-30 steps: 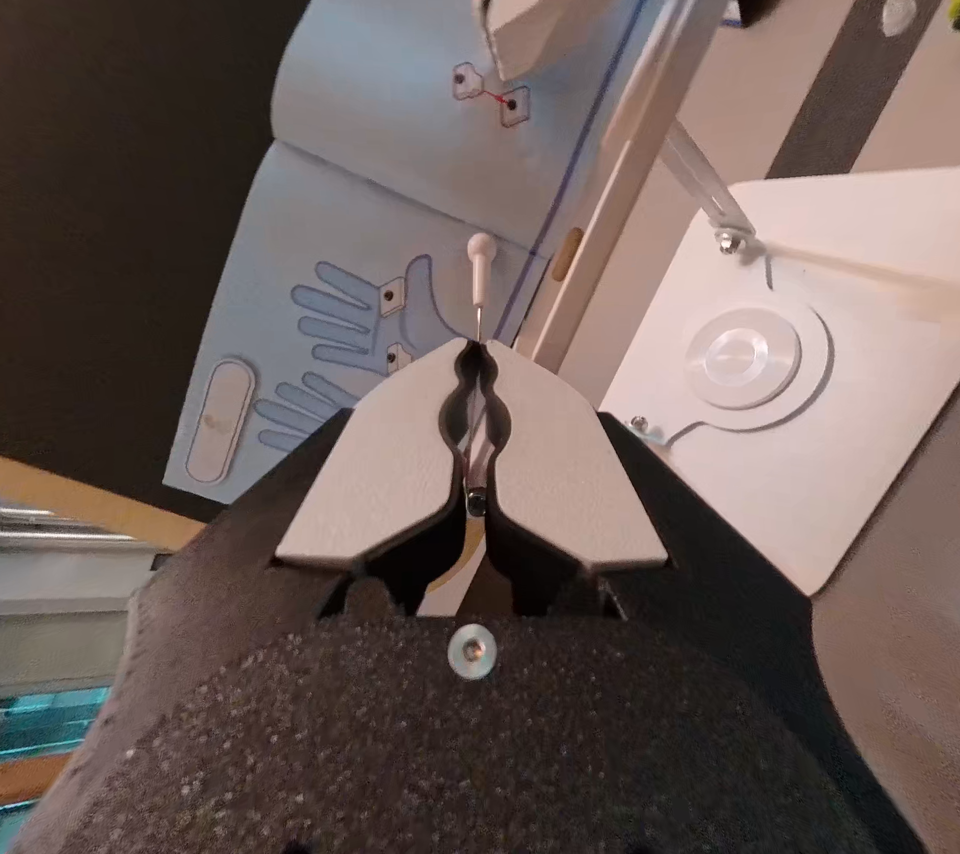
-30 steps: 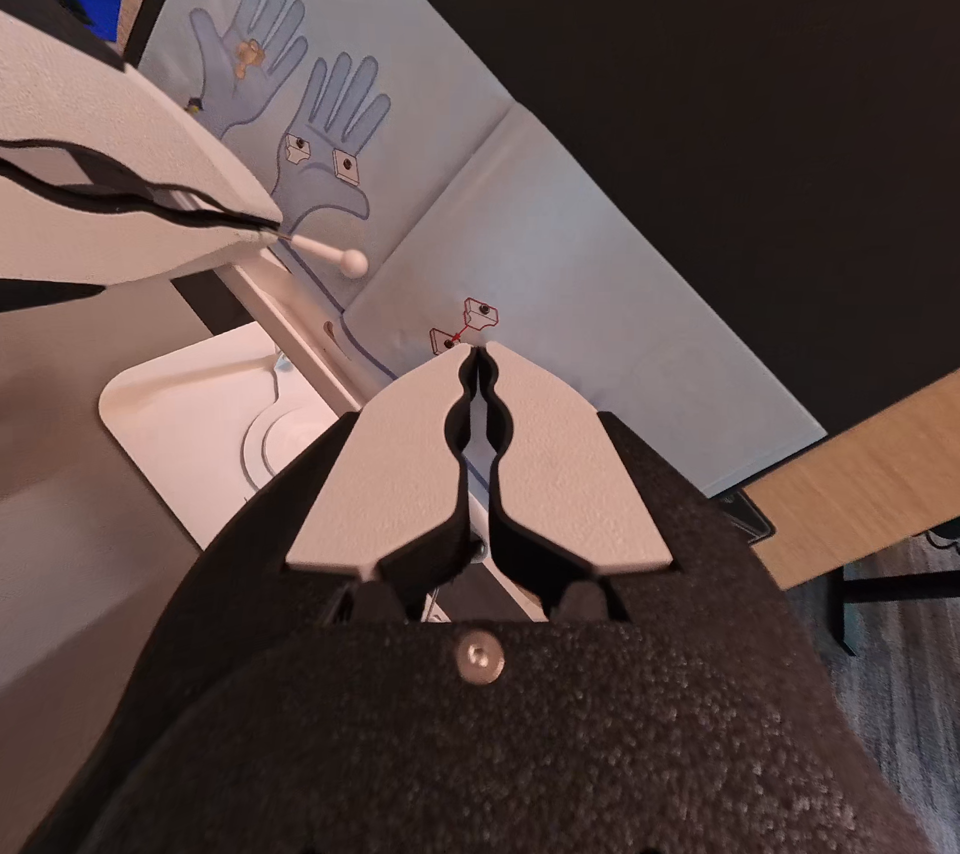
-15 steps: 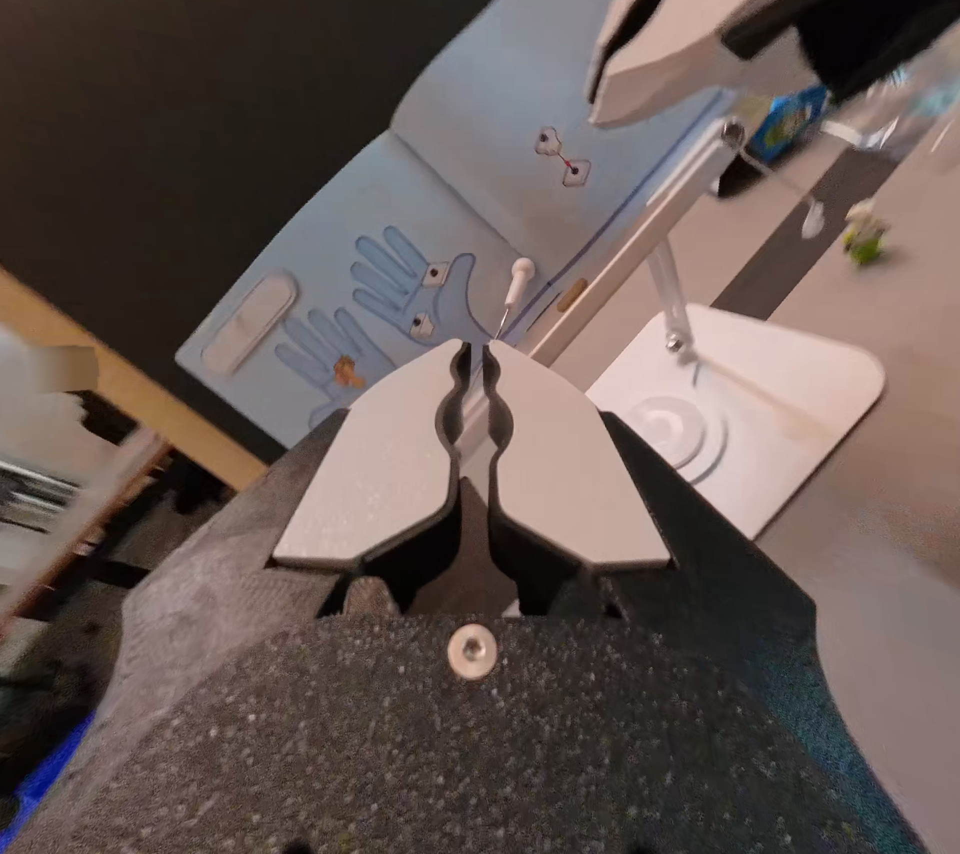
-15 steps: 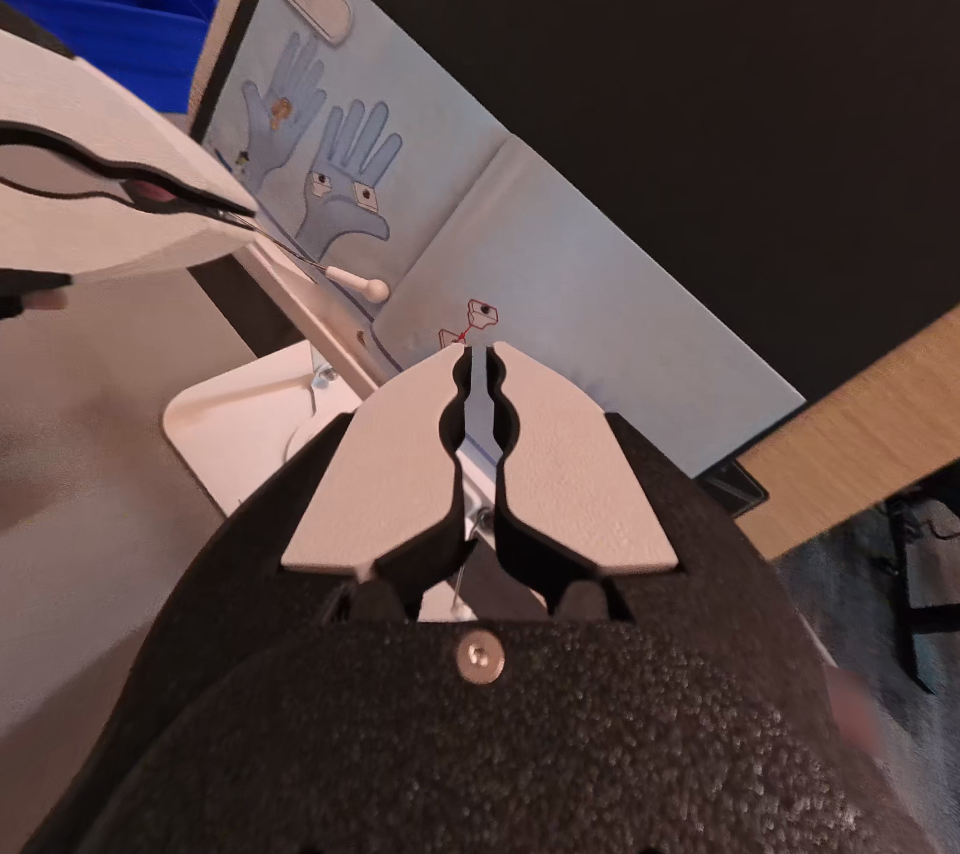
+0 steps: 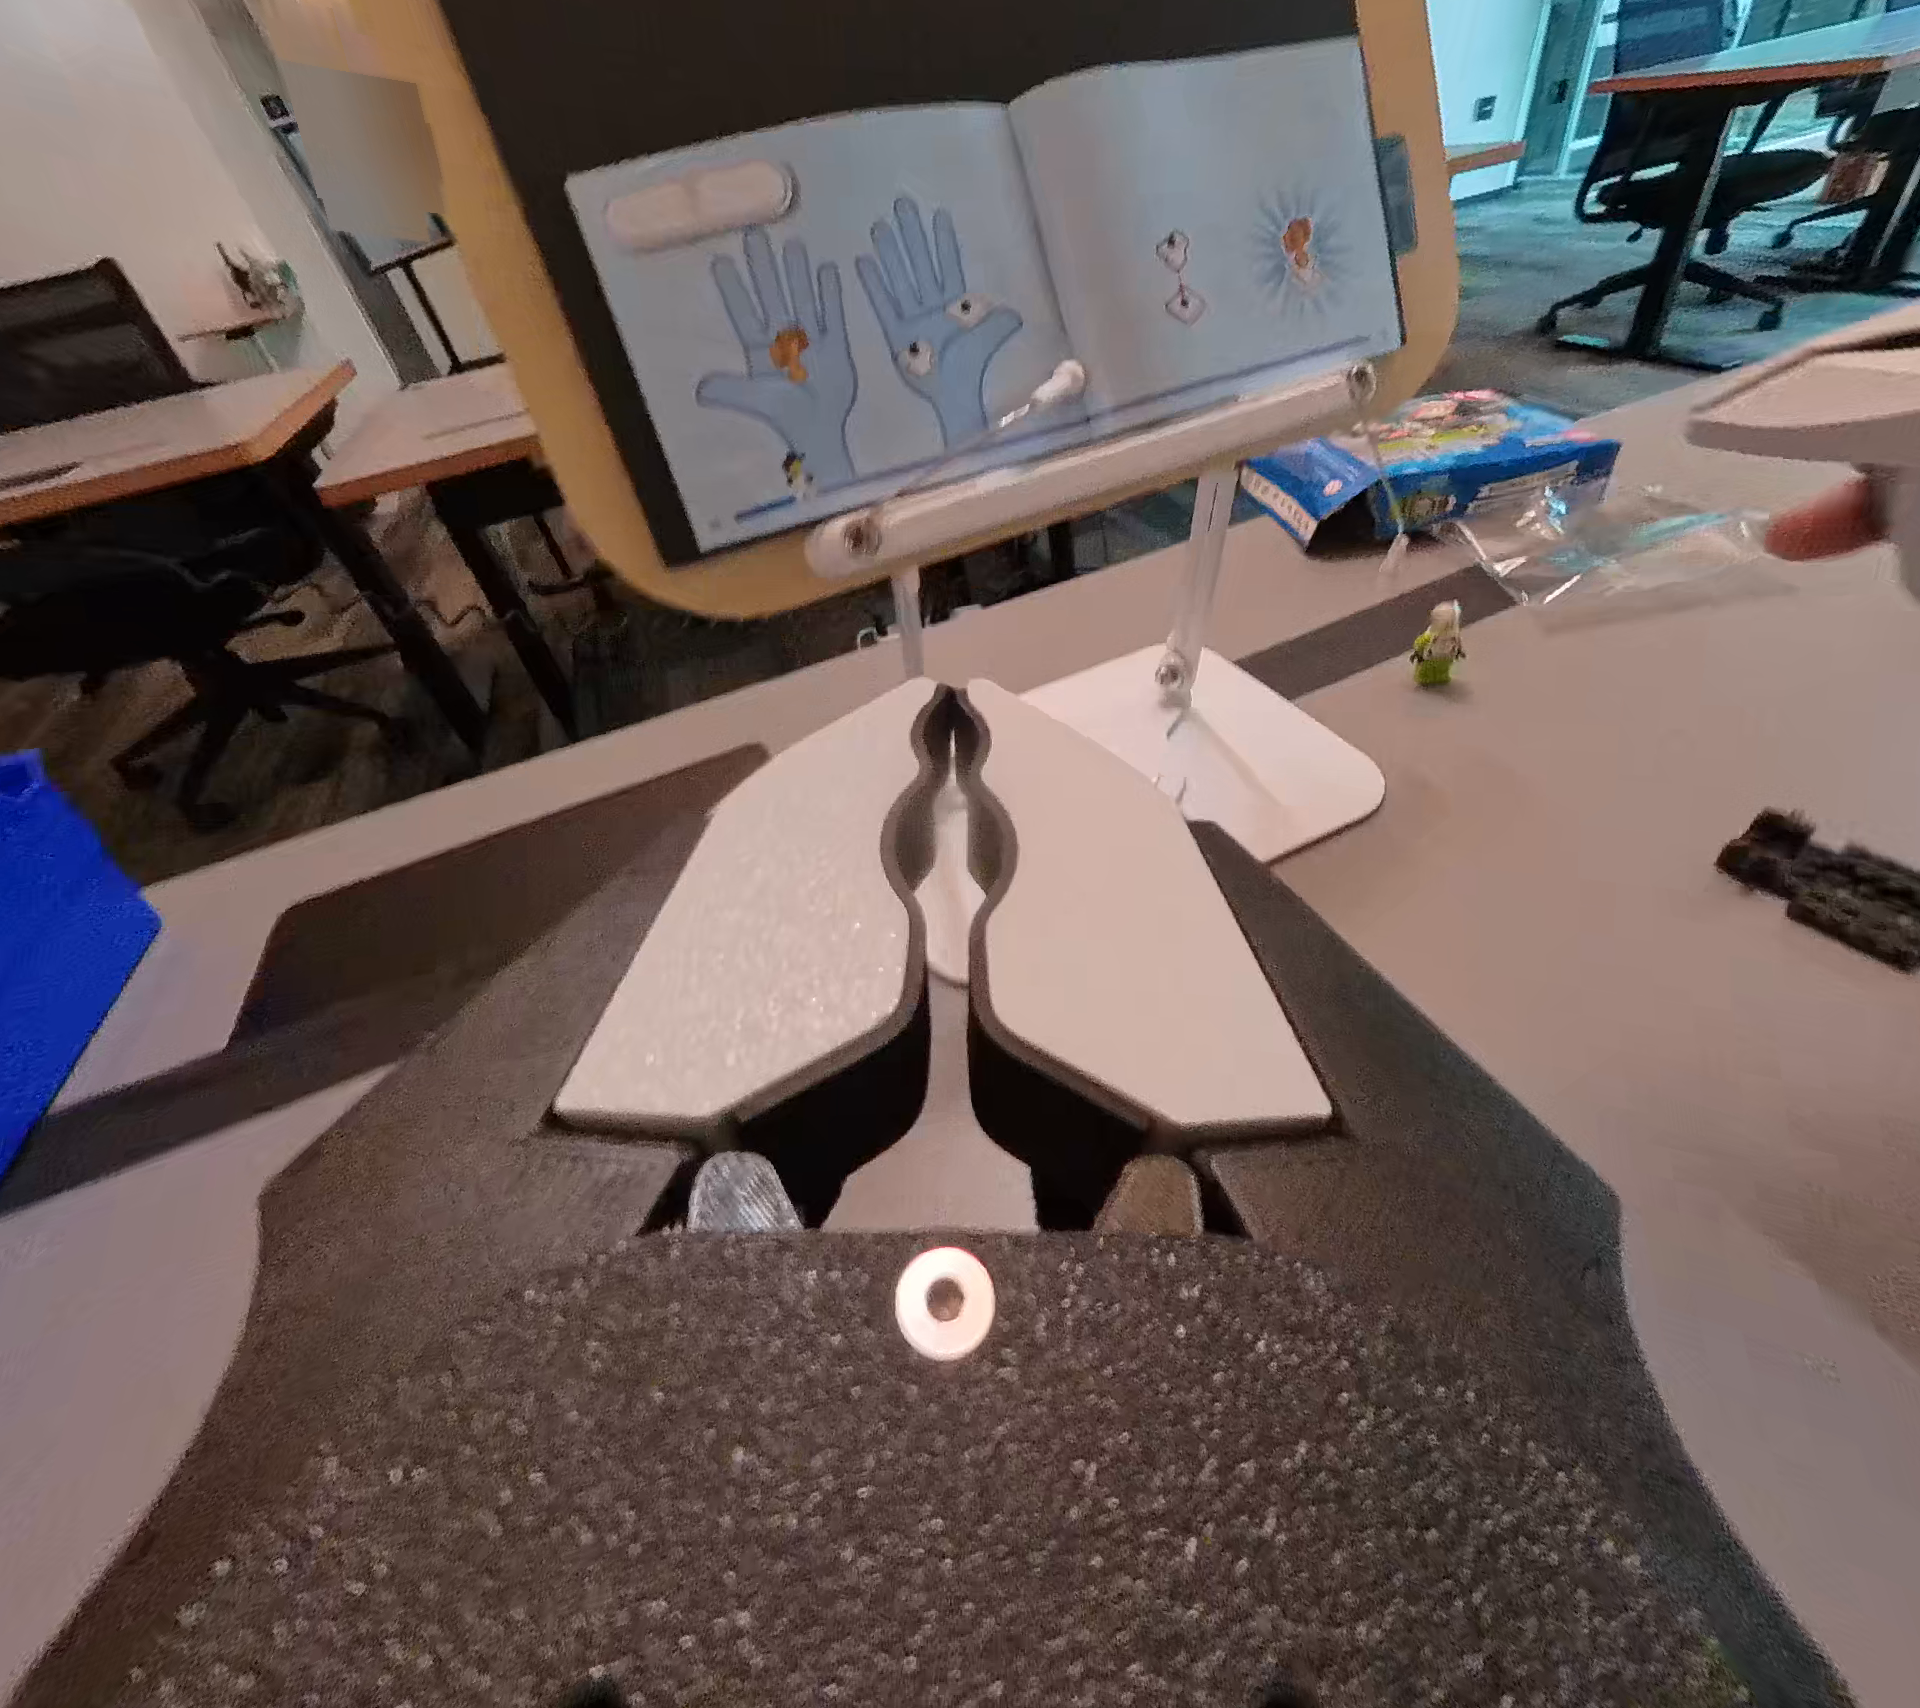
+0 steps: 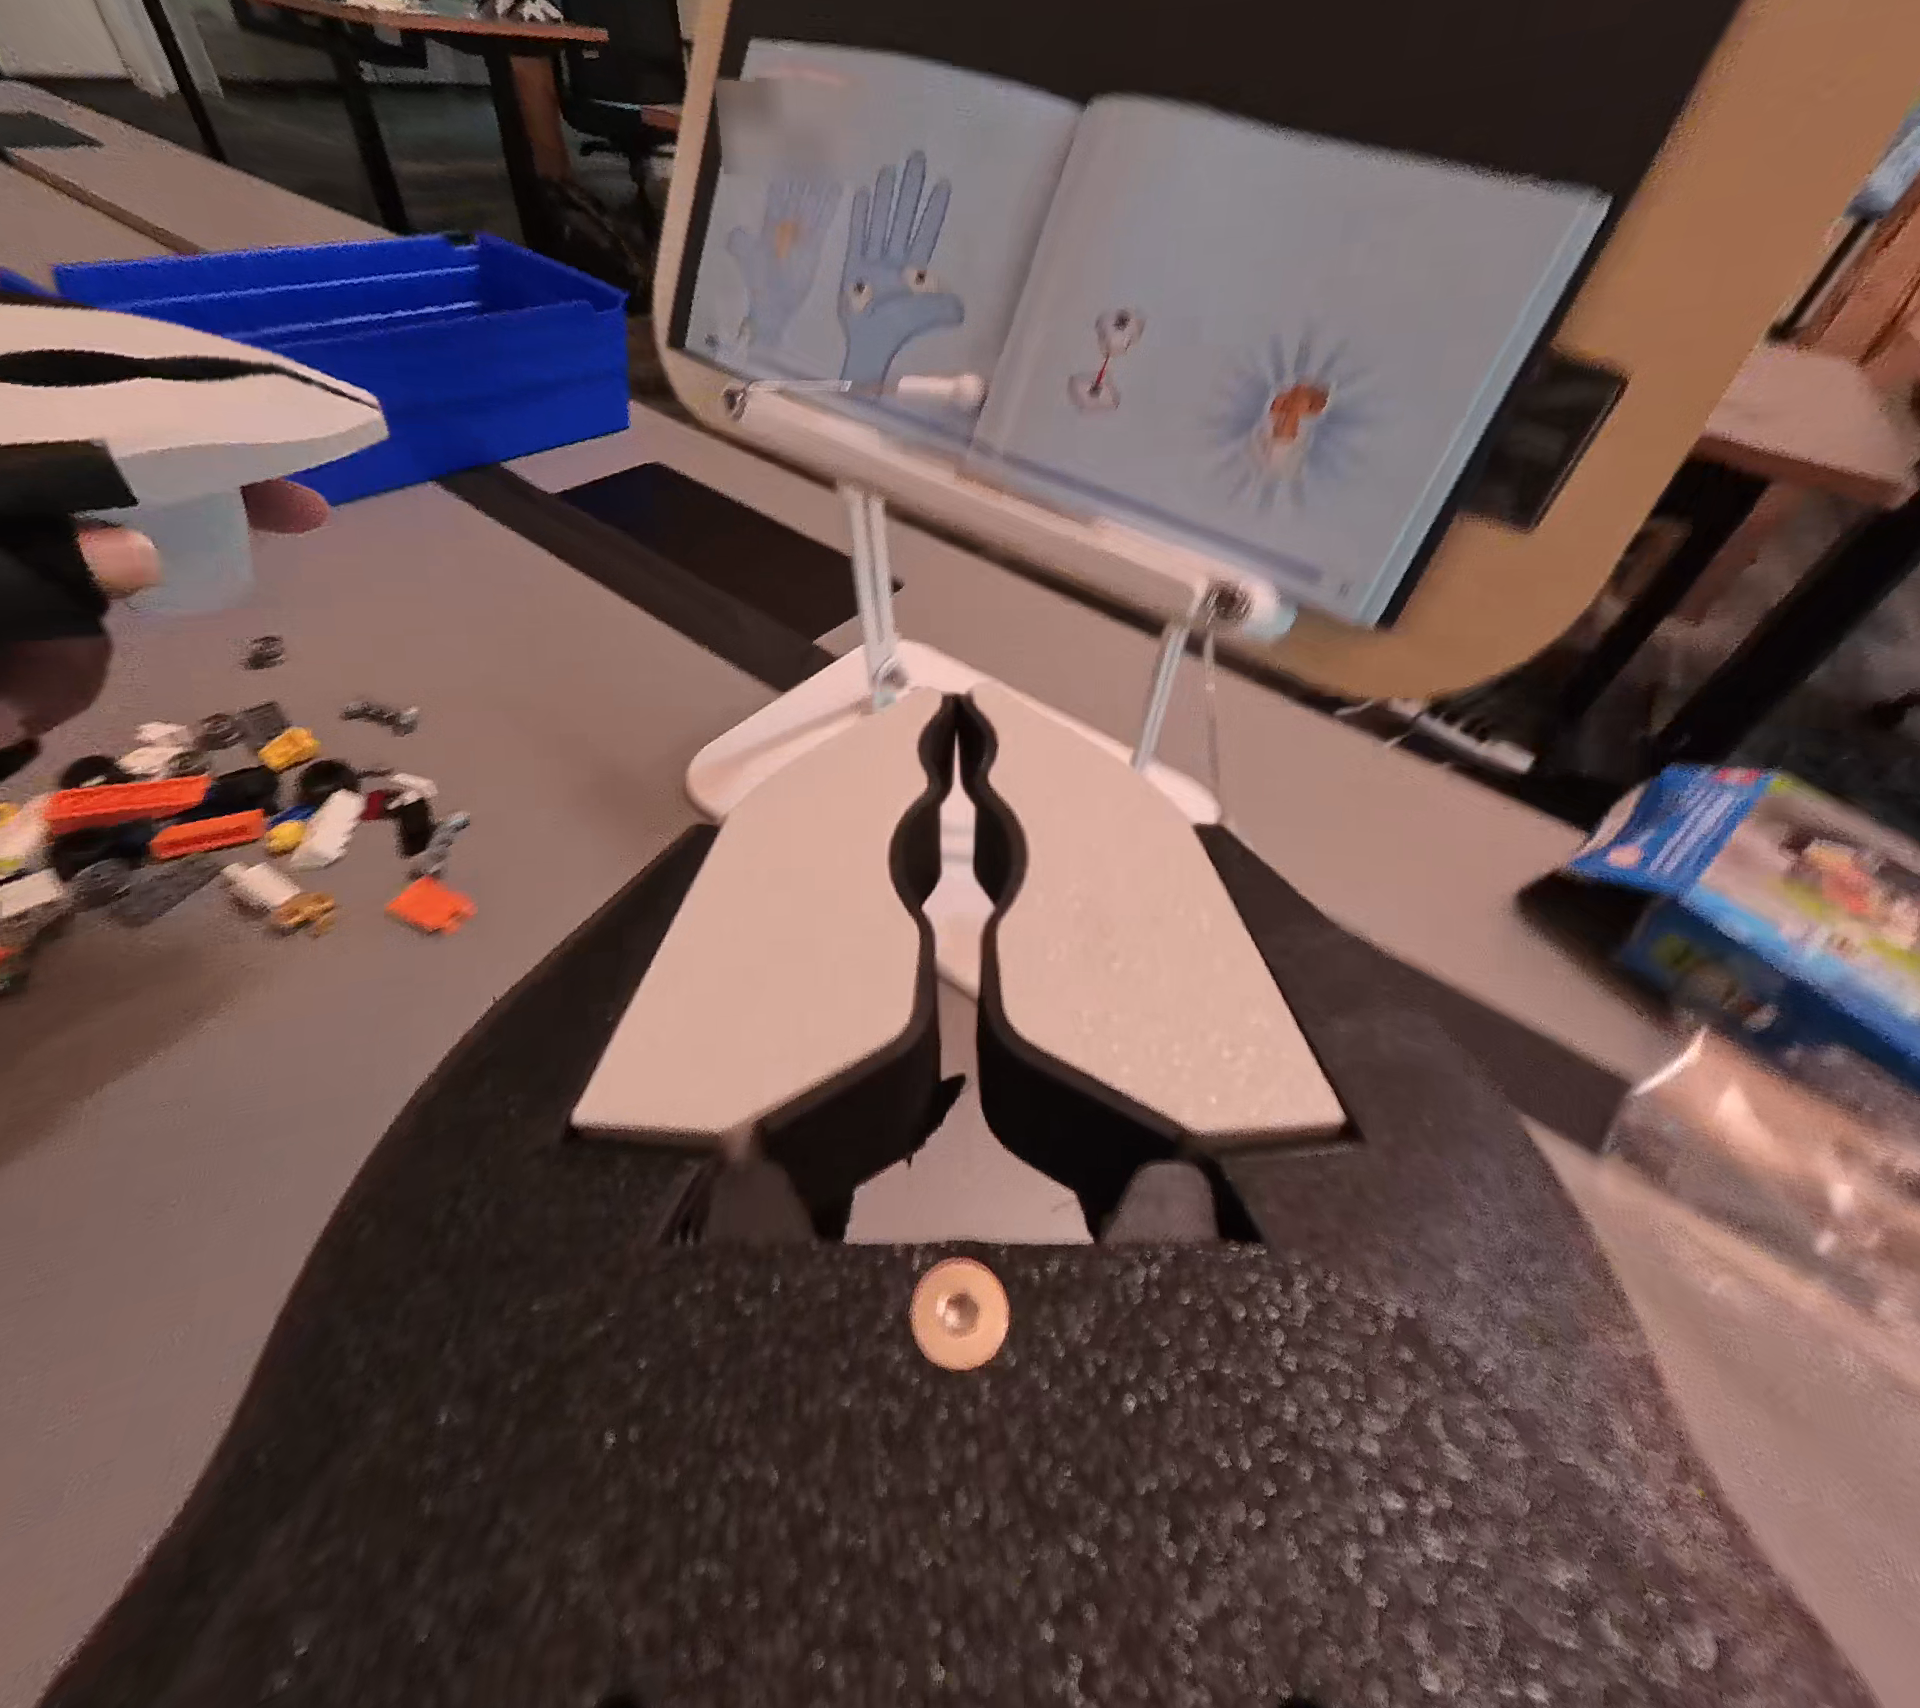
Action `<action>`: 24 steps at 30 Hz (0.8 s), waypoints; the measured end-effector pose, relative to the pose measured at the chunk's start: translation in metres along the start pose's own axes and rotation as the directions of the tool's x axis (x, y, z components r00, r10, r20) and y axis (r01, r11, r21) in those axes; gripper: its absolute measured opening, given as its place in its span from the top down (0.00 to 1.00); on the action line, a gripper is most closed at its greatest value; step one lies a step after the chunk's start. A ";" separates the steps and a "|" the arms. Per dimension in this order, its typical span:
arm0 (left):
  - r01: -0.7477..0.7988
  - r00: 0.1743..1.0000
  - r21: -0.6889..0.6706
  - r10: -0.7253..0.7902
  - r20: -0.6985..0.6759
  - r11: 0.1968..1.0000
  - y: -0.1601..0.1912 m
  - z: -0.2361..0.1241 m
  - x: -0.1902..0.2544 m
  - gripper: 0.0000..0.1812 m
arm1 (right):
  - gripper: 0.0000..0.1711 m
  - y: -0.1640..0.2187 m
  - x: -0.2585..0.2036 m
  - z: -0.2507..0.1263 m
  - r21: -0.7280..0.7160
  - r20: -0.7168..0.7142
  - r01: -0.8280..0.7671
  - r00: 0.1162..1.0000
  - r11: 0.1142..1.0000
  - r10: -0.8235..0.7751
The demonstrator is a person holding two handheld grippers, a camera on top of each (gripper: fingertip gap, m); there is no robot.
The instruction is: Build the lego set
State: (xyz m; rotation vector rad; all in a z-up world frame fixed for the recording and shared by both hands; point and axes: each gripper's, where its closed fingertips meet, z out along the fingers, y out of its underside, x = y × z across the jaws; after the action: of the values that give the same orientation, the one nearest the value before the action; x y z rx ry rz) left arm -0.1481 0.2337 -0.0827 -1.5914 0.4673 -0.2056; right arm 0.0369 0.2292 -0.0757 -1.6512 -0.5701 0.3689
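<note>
Both pairs of tongs hover above a grey bench (image 6: 540, 983), facing an open instruction booklet (image 5: 997, 287) propped upright on a white stand (image 5: 1247, 765). The left tongs (image 5: 948, 702) are pressed together at the tips and hold nothing; the right tongs (image 6: 956, 708) are likewise pressed together and empty. The task's things, a scattered pile of loose lego pieces (image 6: 208, 817) in orange, yellow, white and black, lie on the bench well to the left of the right tongs and near the left tongs, which appear at the left edge of the right wrist view, above the pile. The left tongs are judged the nearer pair for picking a piece. The longest orange bricks lie with their long axis roughly left to right. To the right of the left tongs sit a small green minifigure (image 5: 1437, 645), a dark assembled strip (image 5: 1829, 900), the set's blue box (image 5: 1455, 463) and a clear bag (image 5: 1642, 536). A blue bin (image 6: 395, 328) stands beyond the pile.
</note>
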 end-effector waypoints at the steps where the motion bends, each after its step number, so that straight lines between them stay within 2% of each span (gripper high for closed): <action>1: 0.006 1.000 -0.011 -0.006 0.009 1.000 0.007 -0.008 -0.003 1.00 | 1.00 0.010 -0.007 -0.008 -0.011 0.010 -0.032 0.999 0.999 0.032; 4: 0.071 0.997 -0.049 -0.071 0.000 0.996 0.028 -0.031 -0.004 1.00 | 1.00 0.038 -0.028 -0.029 -0.036 0.036 -0.122 0.992 0.992 0.123; 6: 0.170 0.984 -0.071 -0.173 -0.040 0.983 0.039 -0.049 0.004 1.00 | 1.00 0.056 -0.038 -0.040 -0.044 0.036 -0.164 0.986 0.986 0.165; 8: 0.268 0.958 -0.094 -0.276 -0.084 0.959 0.053 -0.065 0.018 1.00 | 1.00 0.070 -0.046 -0.046 -0.050 0.044 -0.179 0.982 0.983 0.181; 9: 0.268 0.958 -0.100 -0.276 -0.077 0.958 0.063 -0.071 0.021 1.00 | 1.00 0.075 -0.048 -0.046 -0.051 0.056 -0.178 0.982 0.983 0.180; 11: 0.209 0.975 -0.070 -0.213 -0.061 0.975 0.078 -0.076 0.025 1.00 | 1.00 0.081 -0.049 -0.044 -0.047 0.076 -0.165 0.983 0.985 0.169; 13: 0.123 0.988 -0.117 -0.133 -0.075 0.985 0.091 -0.073 0.031 1.00 | 1.00 0.086 -0.045 -0.041 -0.042 0.080 -0.167 0.982 0.985 0.170; 16: 0.007 0.998 -0.117 -0.014 -0.059 0.993 0.095 -0.068 0.030 1.00 | 1.00 0.095 -0.041 -0.039 -0.057 0.083 -0.175 0.980 0.983 0.179; 18: 0.001 0.996 -0.135 -0.012 -0.084 0.991 0.101 -0.067 0.033 0.99 | 1.00 0.097 -0.040 -0.041 -0.058 0.081 -0.167 0.982 0.984 0.171; 21: 0.033 0.994 -0.157 -0.049 -0.095 0.987 0.104 -0.067 0.030 0.88 | 1.00 0.098 -0.040 -0.041 -0.058 0.089 -0.168 0.981 0.984 0.173; 24: -0.010 1.000 -0.139 0.008 -0.011 0.990 0.097 -0.073 -0.002 0.91 | 1.00 0.101 -0.042 -0.040 -0.074 0.105 -0.164 0.980 0.984 0.172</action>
State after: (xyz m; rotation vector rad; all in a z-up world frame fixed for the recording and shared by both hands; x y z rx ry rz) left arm -0.1961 0.1662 -0.1722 -1.7247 0.5059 -0.1781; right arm 0.0395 0.1638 -0.1720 -1.7548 -0.5309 0.5742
